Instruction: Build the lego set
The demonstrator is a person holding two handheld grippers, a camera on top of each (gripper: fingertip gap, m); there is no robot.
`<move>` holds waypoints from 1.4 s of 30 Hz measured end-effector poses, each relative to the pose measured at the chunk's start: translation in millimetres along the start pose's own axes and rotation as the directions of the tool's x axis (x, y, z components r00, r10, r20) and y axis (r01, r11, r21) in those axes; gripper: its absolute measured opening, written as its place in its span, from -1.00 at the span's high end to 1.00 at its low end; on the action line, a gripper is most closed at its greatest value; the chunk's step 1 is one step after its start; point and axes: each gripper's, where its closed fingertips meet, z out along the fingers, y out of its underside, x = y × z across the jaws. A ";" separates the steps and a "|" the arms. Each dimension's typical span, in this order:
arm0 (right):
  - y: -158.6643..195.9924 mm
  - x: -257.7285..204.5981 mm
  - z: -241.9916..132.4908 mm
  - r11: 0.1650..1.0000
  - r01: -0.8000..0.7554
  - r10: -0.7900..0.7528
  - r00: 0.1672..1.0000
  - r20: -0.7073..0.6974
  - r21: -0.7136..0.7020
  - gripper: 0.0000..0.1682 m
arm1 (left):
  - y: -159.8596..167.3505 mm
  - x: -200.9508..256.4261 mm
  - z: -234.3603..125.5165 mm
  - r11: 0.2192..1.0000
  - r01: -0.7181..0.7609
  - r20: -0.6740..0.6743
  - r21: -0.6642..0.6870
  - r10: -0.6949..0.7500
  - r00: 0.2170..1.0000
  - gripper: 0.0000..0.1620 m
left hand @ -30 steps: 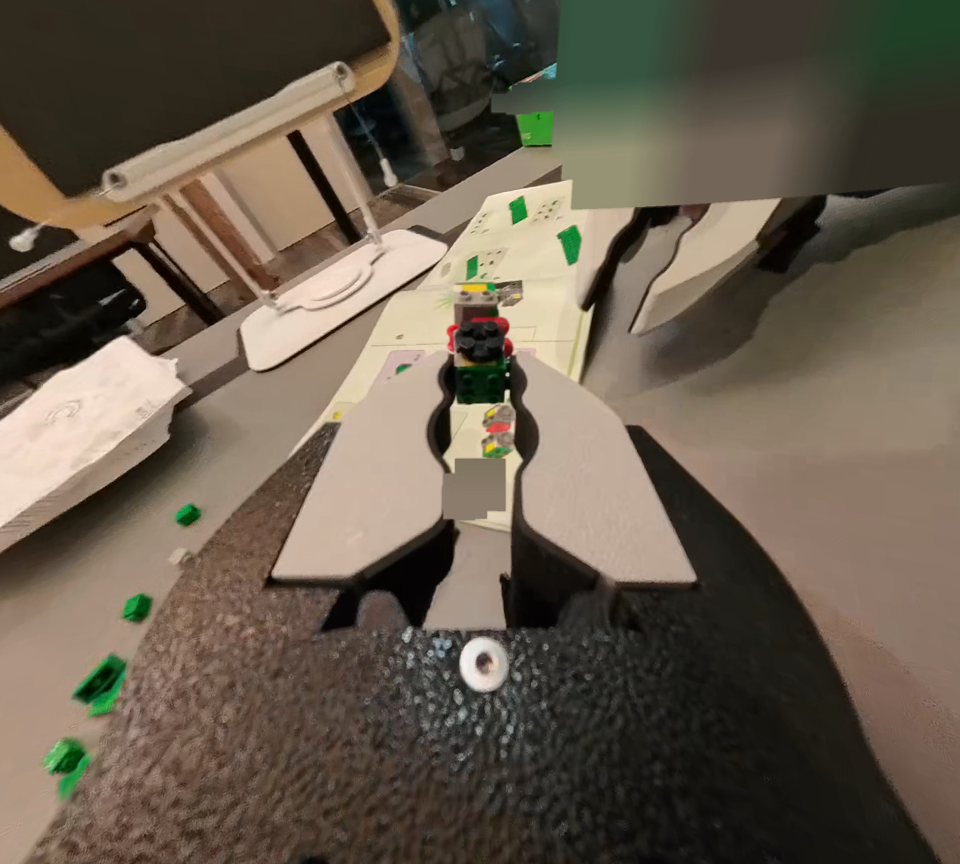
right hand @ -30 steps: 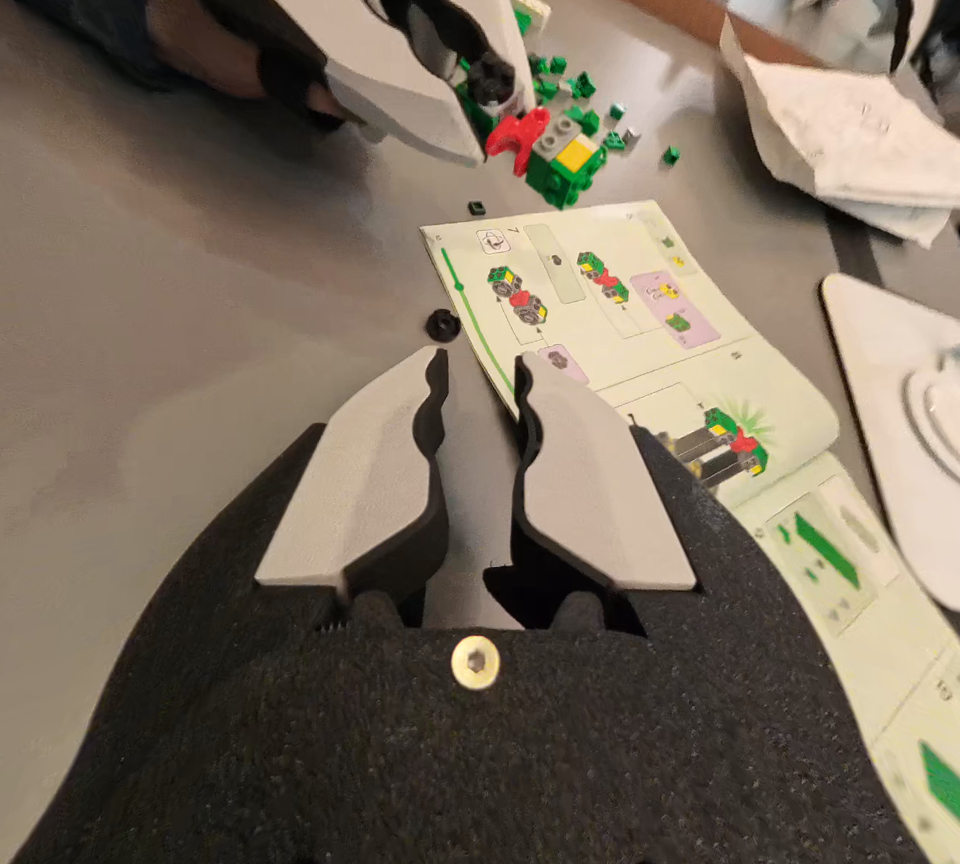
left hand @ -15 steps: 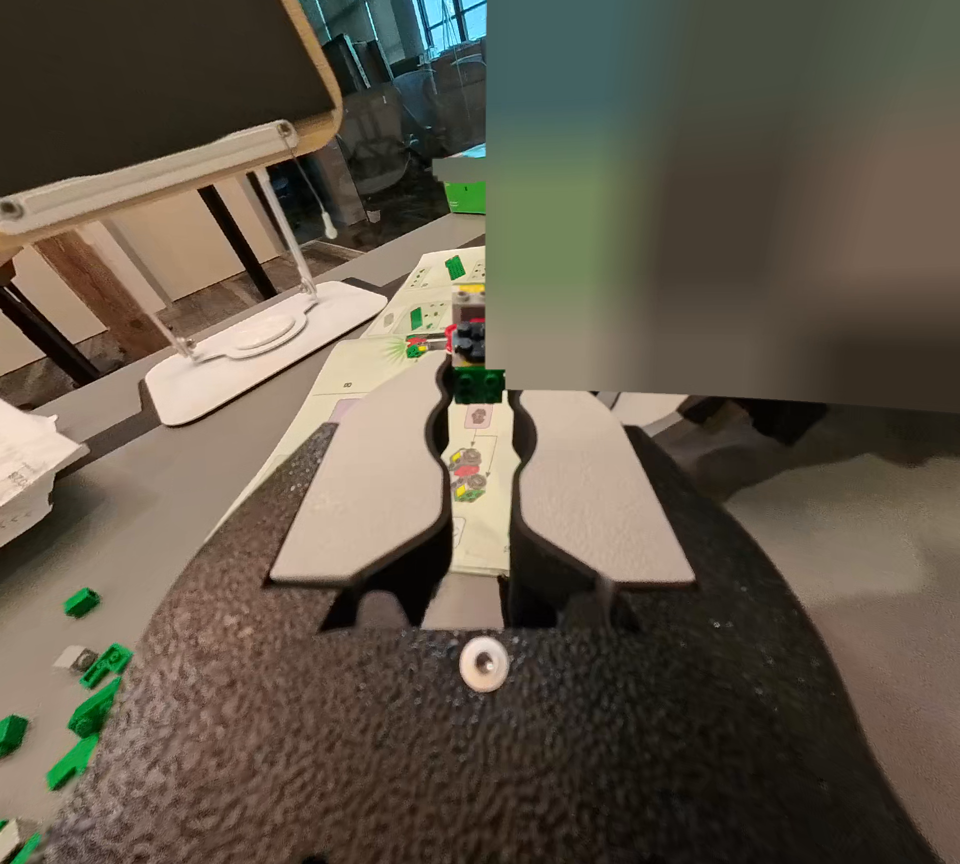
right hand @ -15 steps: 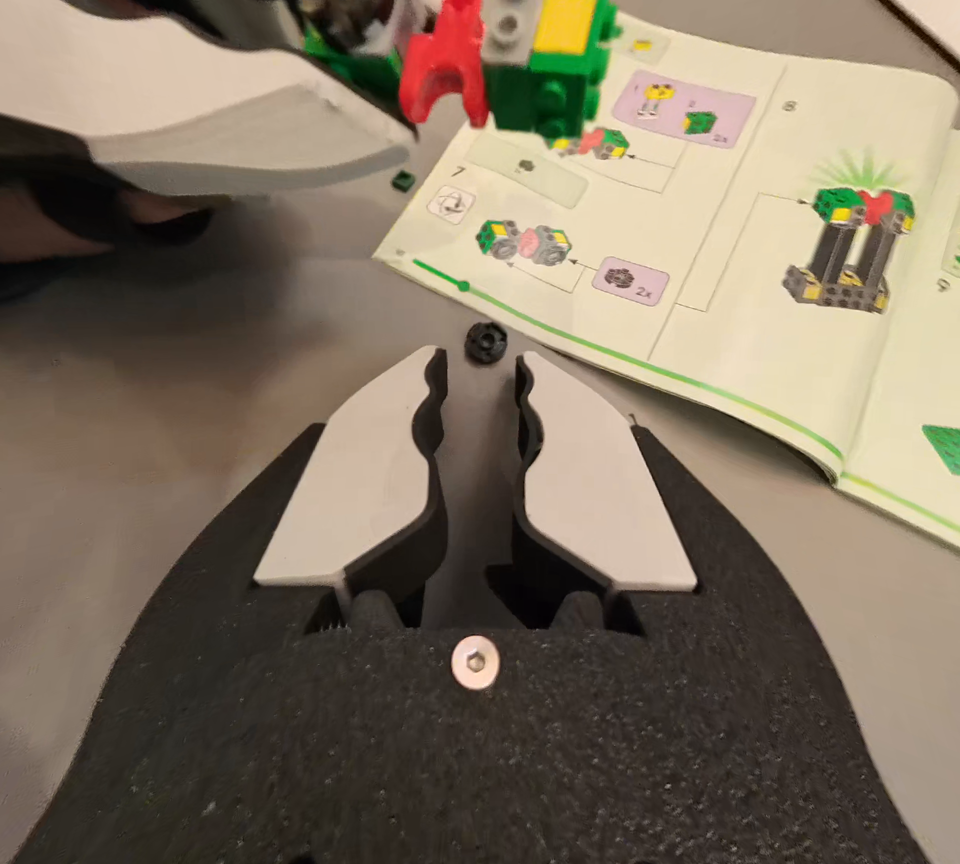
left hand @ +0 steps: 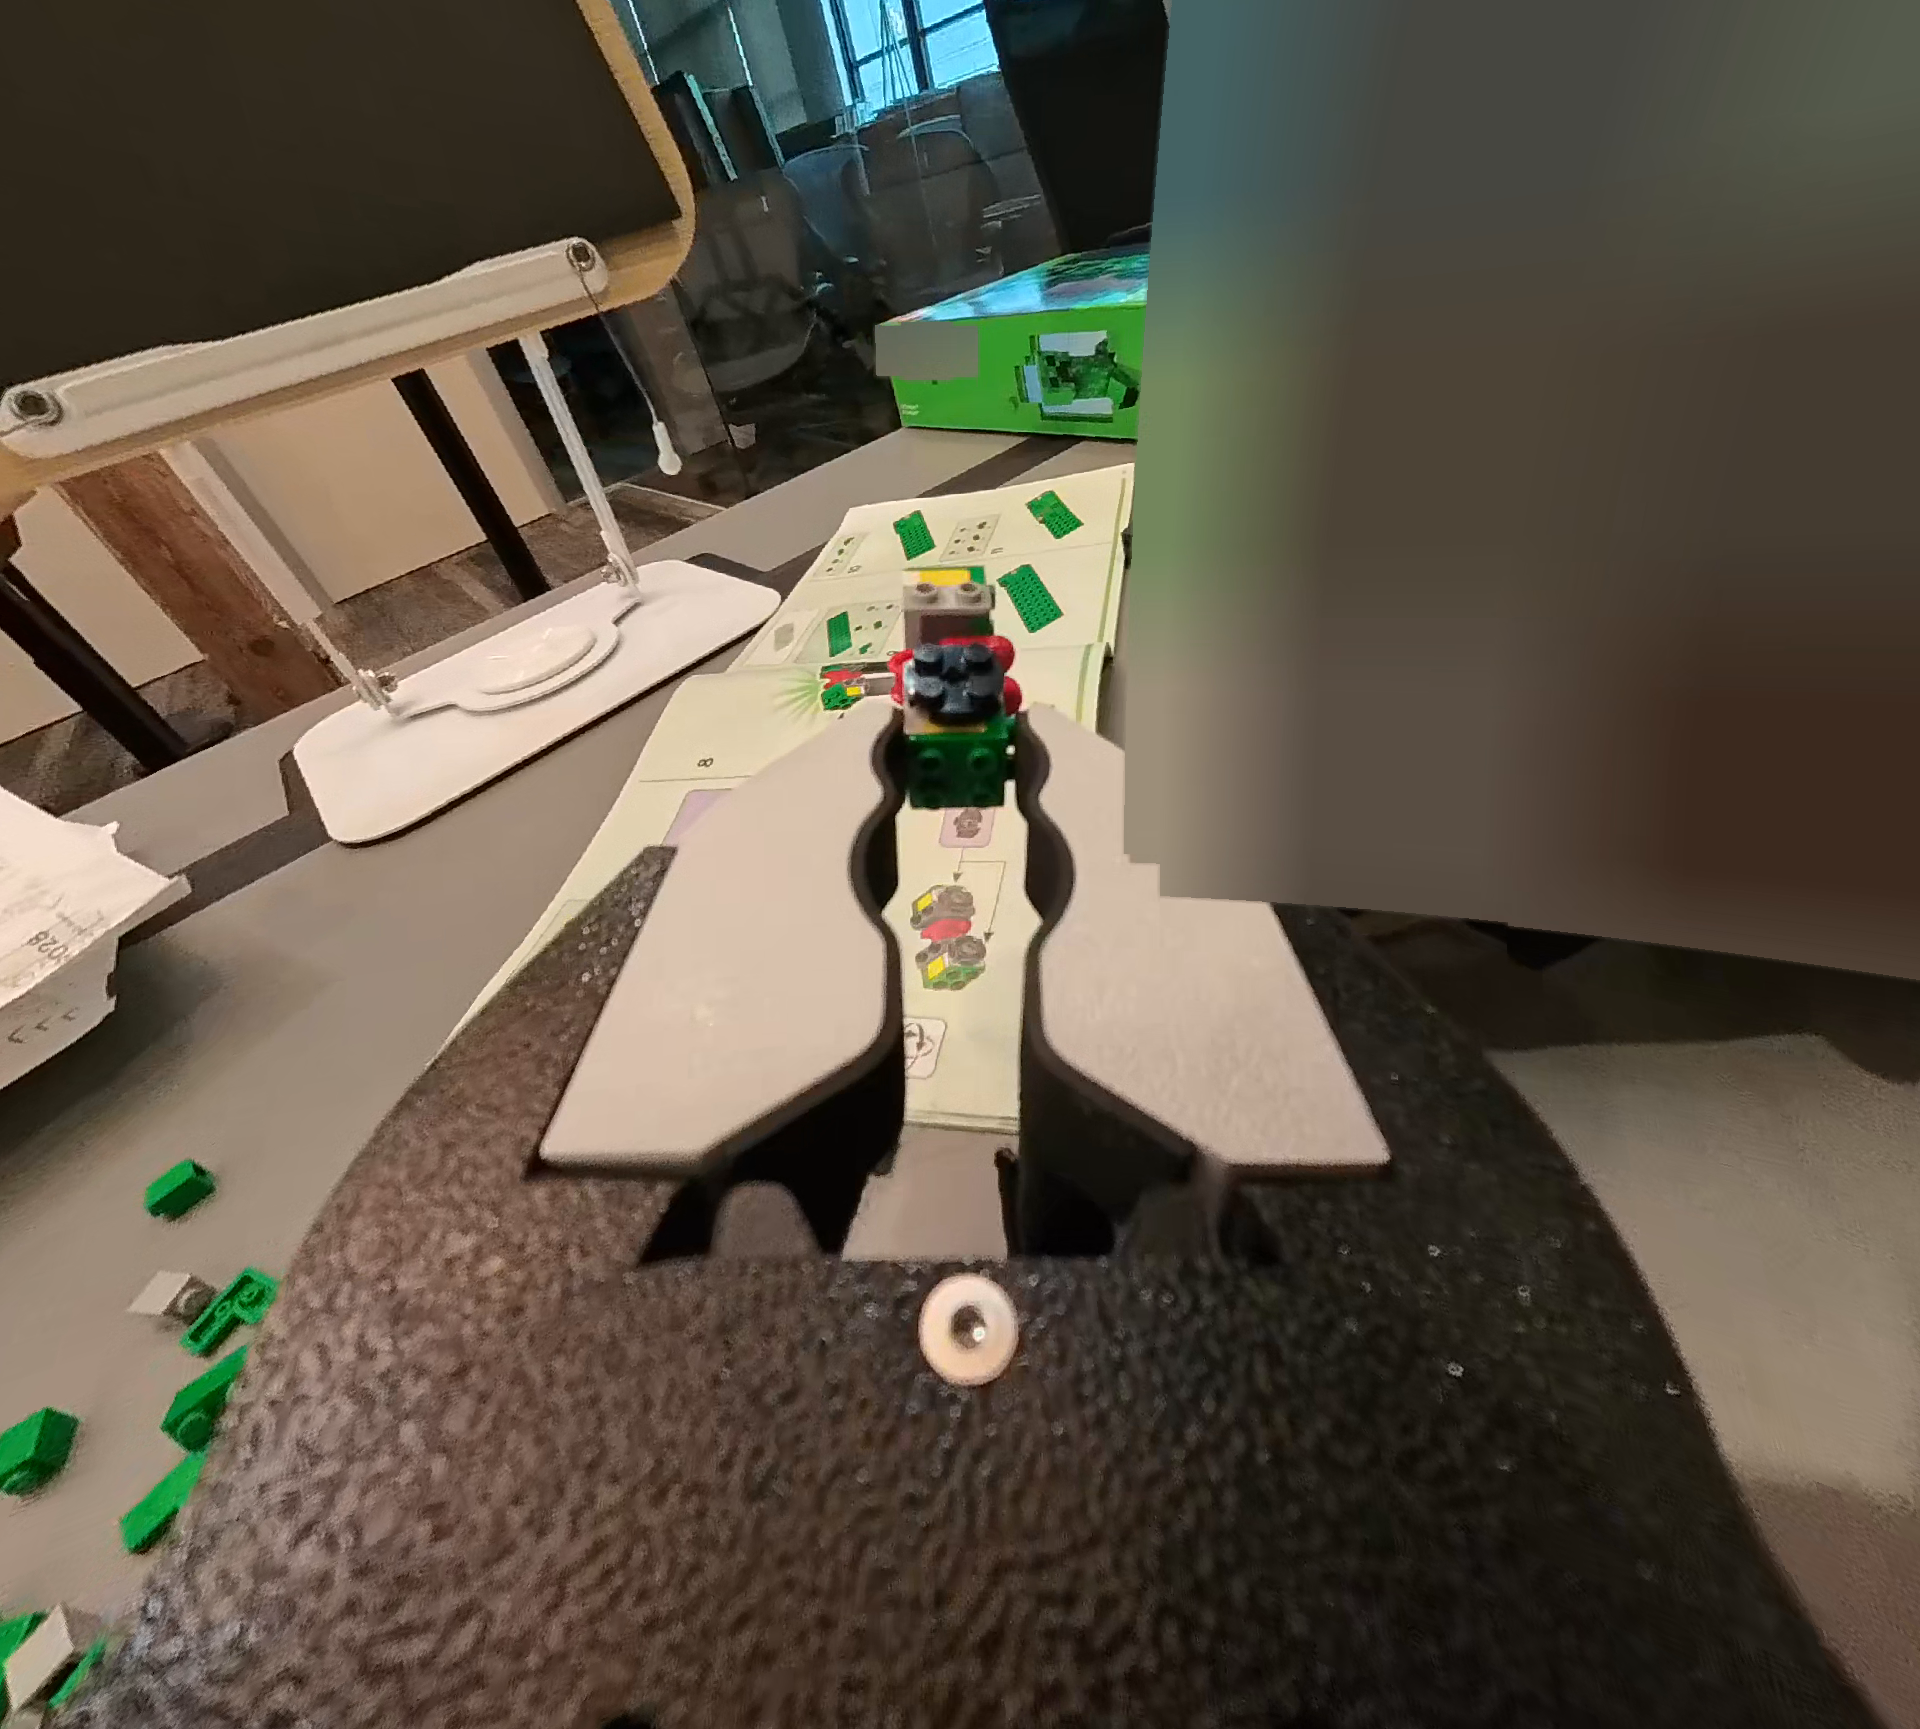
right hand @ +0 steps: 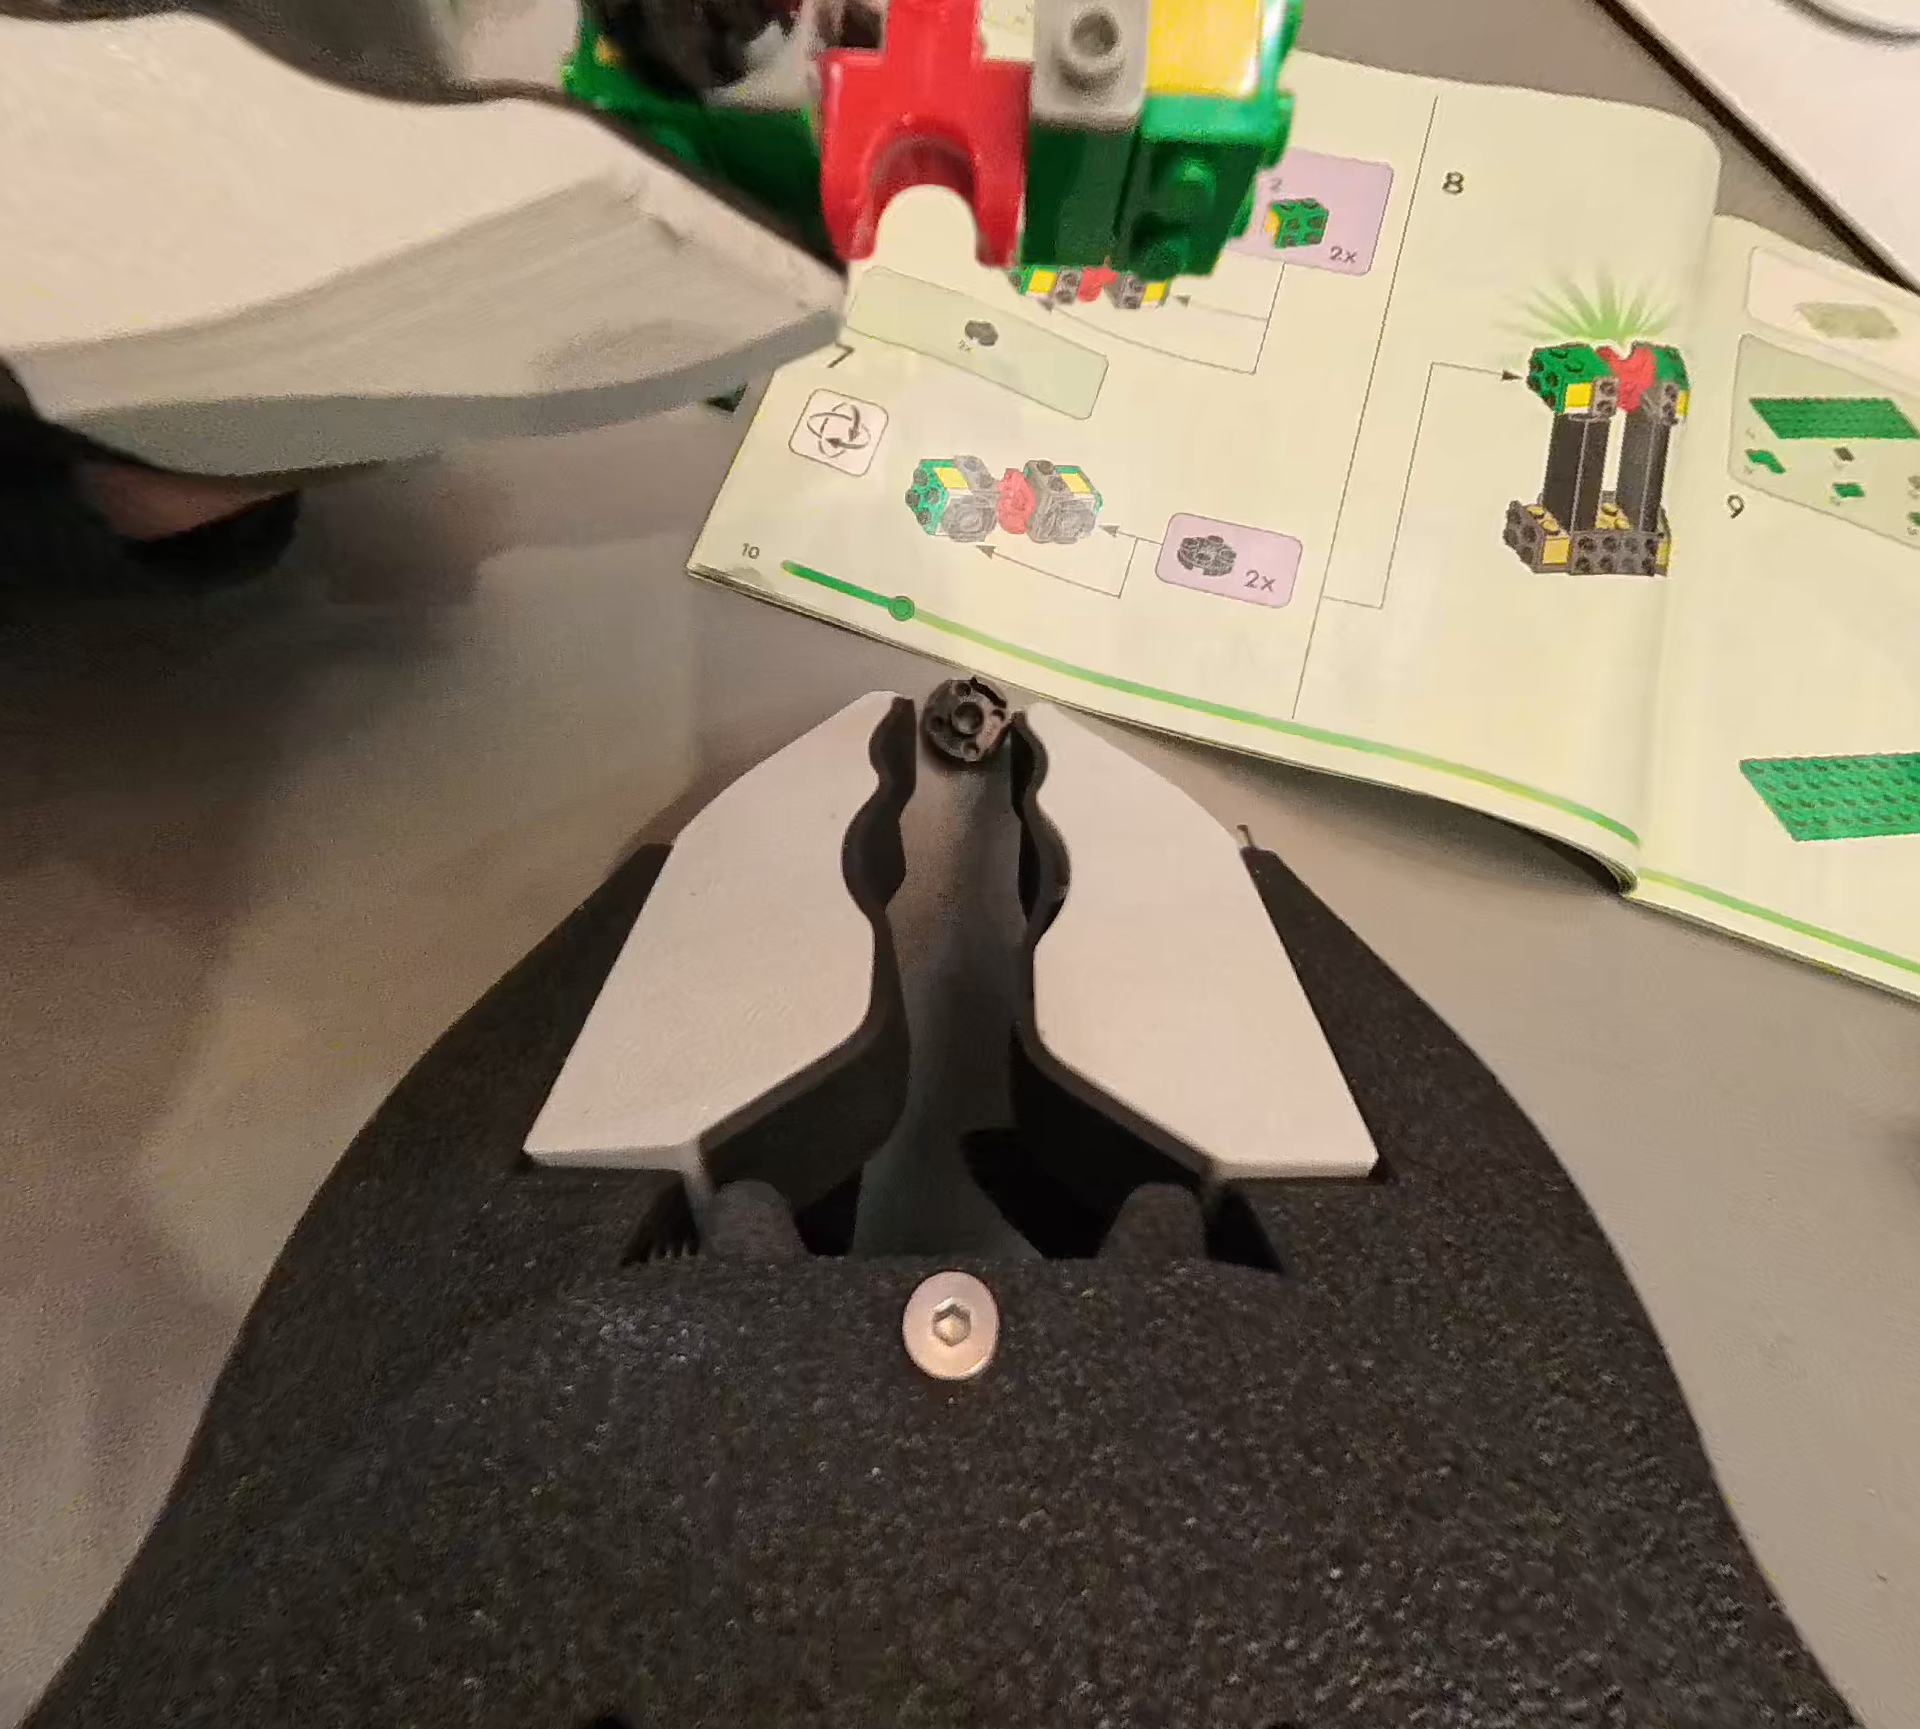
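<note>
My left gripper (left hand: 956, 744) is shut on a small lego assembly (left hand: 951, 713) of green, grey, yellow and red bricks with a black round plate on it, held above the open instruction booklet (left hand: 935, 952). In the right wrist view the same assembly (right hand: 1091, 100) hangs at the top, held by the left gripper's white finger (right hand: 416, 277). My right gripper (right hand: 961, 723) is low over the grey table, below and in front of that assembly. Its tips close on a second black round plate (right hand: 964, 721) at the booklet's near edge.
The booklet (right hand: 1351, 484) lies open to the right of my right gripper. A white stand base (left hand: 540, 692) with a board sits behind it. A green box (left hand: 1039, 370) is at the back. Loose green bricks (left hand: 197, 1326) and a white paper bag (left hand: 52, 941) lie left.
My right gripper has moved forward to the black round plate and its jaws have narrowed onto it. The left gripper with the assembly has come closer and higher.
</note>
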 end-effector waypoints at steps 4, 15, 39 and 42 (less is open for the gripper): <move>0.2 0.9 1.4 1.000 -0.025 0.025 0.999 0.027 -0.002 0.88 | -0.6 0.2 -0.4 1.000 0.005 -0.005 0.004 -0.005 1.000 0.76; 3.0 12.0 -26.0 0.996 0.075 -0.085 0.973 0.215 0.054 0.98 | -1.5 5.3 0.2 1.000 -0.014 -0.020 0.007 0.014 1.000 0.76; 0.1 -3.2 5.2 0.997 0.062 -0.057 0.994 0.096 -0.047 0.80 | -0.7 4.2 0.9 1.000 -0.010 -0.014 0.000 0.010 1.000 0.76; 0.0 -3.2 5.6 0.997 0.059 -0.054 0.994 0.093 -0.050 0.81 | -0.4 4.4 1.0 1.000 -0.012 -0.015 -0.003 0.012 1.000 0.76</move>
